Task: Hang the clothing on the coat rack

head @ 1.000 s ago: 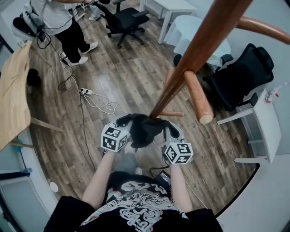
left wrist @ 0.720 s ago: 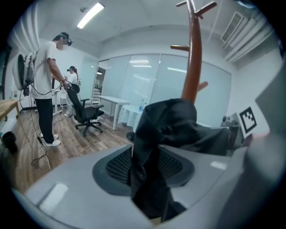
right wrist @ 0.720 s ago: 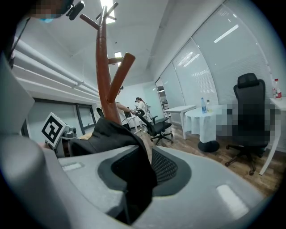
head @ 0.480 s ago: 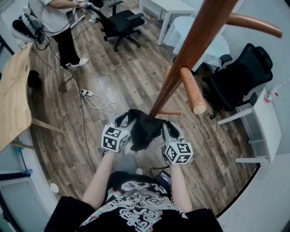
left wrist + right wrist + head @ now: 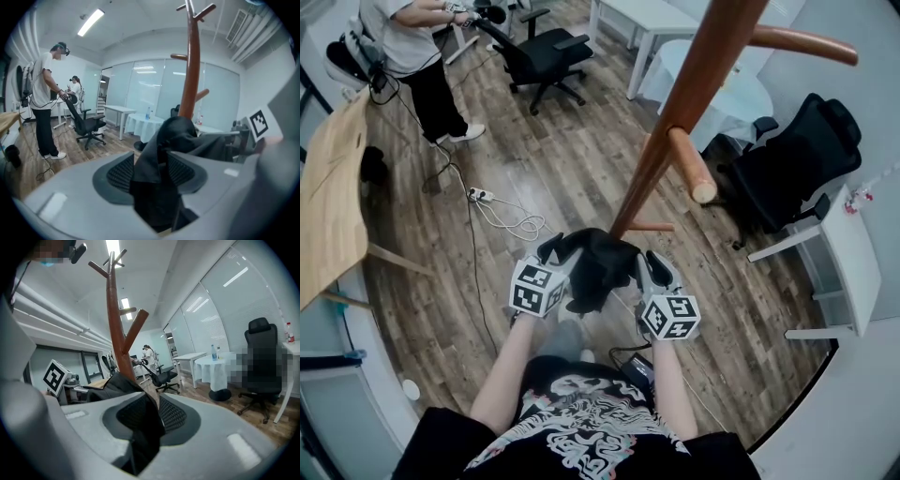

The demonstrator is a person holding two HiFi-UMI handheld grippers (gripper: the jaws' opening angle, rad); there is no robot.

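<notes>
1. Jaws of the left hand-held gripper [image 5: 157,164] stand wide and have just been opening. A fold of the black garment [image 5: 183,136] hangs loose in the gap between the ribbed pads.
2. The right hand-held gripper [image 5: 150,416] is part-way apart, its jaws also lately opening. A dark strip of the same garment lies between its pads, and neither pad plainly presses on it.
3. In the head view the two grippers sit side by side in front of the person's chest, marker cubes toward the camera. The left one [image 5: 558,251] and the right one [image 5: 649,264] are at either edge of the bunched garment [image 5: 598,267].
4. The garment is gathered against the coat rack [image 5: 675,122], right where the brown pole drops out of sight behind it. Which peg bears it I cannot tell.
5. A thick peg [image 5: 689,169] juts from the pole above the cloth, and a thin peg [image 5: 654,226] shows just beside the garment's upper right edge.
6. Below is a wood floor [image 5: 581,159] with a power strip [image 5: 478,190] and a looped white cable.
7. Further out, a wooden counter [image 5: 328,187] is at the left and a black chair [image 5: 797,159] at the right. A round table [image 5: 717,89] in white cloth stands behind the pole.
8. At the top left stands another person [image 5: 408,42], next to a second chair [image 5: 546,52].
</notes>
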